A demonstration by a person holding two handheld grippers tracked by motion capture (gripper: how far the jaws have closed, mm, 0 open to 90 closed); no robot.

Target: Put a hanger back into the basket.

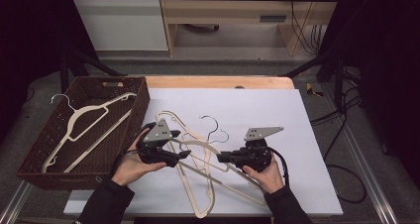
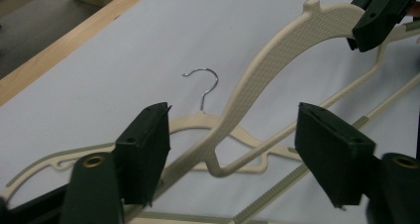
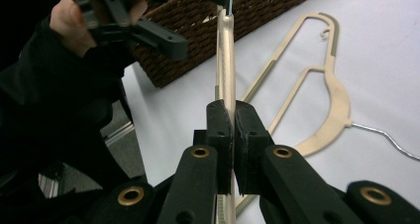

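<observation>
**Tongs at the hanger pile: left released, right clenched on a hanger**

Left gripper [image 1: 184, 153], held in left hand [image 1: 130, 165] just right of the wicker basket [image 1: 141, 101]: jaws apart, nothing pinched. Seen along them in the left gripper view, pads [image 2: 146, 152] standing either side of the raised hanger's [image 2: 277, 60] lower bar, clear of it.

Right gripper [image 1: 220, 157], in right hand [image 1: 266, 174], near the middle of the sheet: jaws clamped on the raised hanger [image 3: 226, 60]. Confirmed in the right gripper view, with the cream bar running edge-on between the closed pads [image 3: 218, 122] and pointing toward the basket [image 3: 237, 21]. Raised hanger lifted off the sheet, spanning the gap between both grippers.

Beneath and around: loose hangers [image 1: 198, 184] lying flat and overlapped on the sheet, wire hooks [image 1: 212, 122] pointing toward the far side. One more cream hanger [image 1: 84, 127] lying diagonally inside the basket, hook at its far left corner.

Surface: white sheet [image 1: 297, 135] covering most of a wooden tabletop [image 1: 218, 82], bare wood showing along the far edge; basket half off the sheet at left.

Room: grey floor, pale wooden furniture [image 1: 223, 11] at the back, black cables [image 1: 341, 149] trailing at right, dark frame bars on both sides.
</observation>
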